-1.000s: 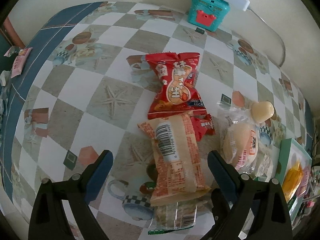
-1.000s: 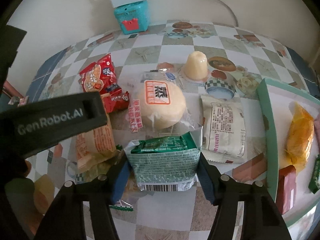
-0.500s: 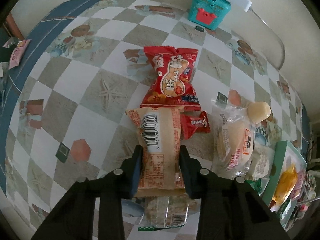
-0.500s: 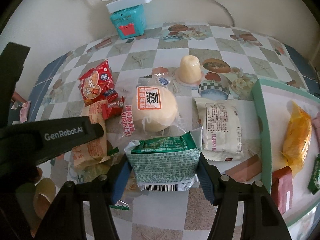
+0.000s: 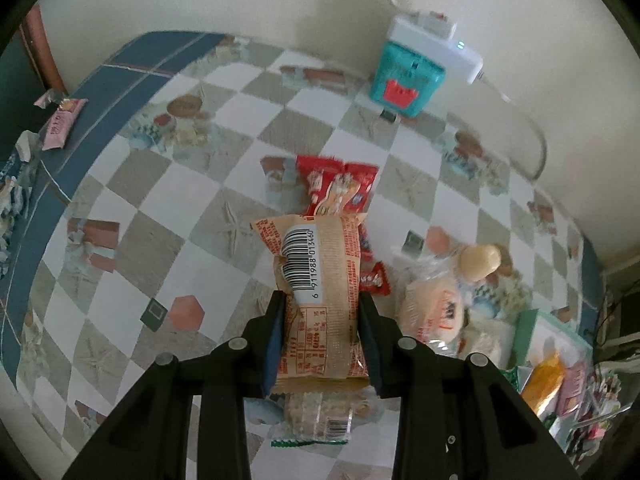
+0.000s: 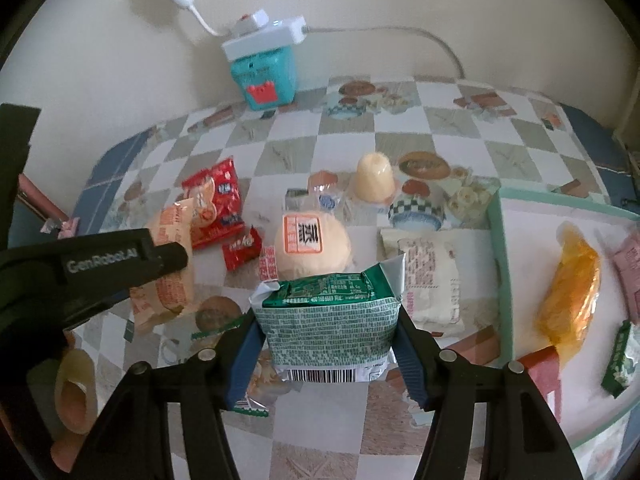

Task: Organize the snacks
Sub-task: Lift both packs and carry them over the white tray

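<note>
My left gripper point(image 5: 322, 316) is shut on a tan snack pack with a barcode point(image 5: 320, 280) and holds it lifted above the checked tablecloth; the pack also shows in the right wrist view point(image 6: 170, 268). My right gripper point(image 6: 328, 344) is shut on a green snack pack point(image 6: 330, 320), held above the table. Below lie a red snack bag point(image 6: 218, 200), a small red candy point(image 6: 242, 248), a round bun in clear wrap point(image 6: 312, 244), a jelly cup point(image 6: 374, 176) and a white pack point(image 6: 430, 280). The mint tray point(image 6: 502, 264) at the right holds an orange pack point(image 6: 570, 284).
A teal box point(image 6: 266, 80) with a white power strip point(image 6: 264, 36) on top stands at the wall. A clear-wrapped cracker pack point(image 5: 320, 416) lies under my left gripper. A pink packet point(image 5: 64, 120) lies at the table's left edge.
My left gripper closed on the tan pack and lifted it off the table. My right gripper rose a little with the green pack still in it.
</note>
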`<state>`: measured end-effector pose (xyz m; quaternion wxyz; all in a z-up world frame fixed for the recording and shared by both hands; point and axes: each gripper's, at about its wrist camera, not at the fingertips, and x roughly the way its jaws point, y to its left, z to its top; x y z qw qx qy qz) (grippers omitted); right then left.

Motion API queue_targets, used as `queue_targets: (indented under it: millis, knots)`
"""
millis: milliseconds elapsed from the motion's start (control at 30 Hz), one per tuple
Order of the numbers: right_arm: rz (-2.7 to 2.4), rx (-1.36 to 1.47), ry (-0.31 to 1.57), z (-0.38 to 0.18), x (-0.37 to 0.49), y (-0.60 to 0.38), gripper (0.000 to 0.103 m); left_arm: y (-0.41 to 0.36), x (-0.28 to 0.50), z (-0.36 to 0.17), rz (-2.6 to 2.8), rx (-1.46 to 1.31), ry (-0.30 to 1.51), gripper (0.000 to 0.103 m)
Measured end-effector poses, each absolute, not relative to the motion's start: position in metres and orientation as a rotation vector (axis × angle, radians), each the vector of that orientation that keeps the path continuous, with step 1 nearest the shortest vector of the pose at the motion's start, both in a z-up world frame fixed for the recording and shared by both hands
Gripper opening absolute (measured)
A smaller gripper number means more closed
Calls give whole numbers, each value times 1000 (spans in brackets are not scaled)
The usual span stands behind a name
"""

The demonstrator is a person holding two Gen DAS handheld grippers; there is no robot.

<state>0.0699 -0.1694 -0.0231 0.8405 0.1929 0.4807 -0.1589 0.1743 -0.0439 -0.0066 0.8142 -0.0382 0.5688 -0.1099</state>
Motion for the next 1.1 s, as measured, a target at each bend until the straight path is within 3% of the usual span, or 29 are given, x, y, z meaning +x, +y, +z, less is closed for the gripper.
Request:
queue_targets:
  millis: [500,1100]
  knots:
    - [-409,446,924,16,34,-213,64,-75,145,38,-290,-76,1103,36]
    - [-594,551,872,25,-43,-314,64,-158,100,30,-369,79,1101,36]
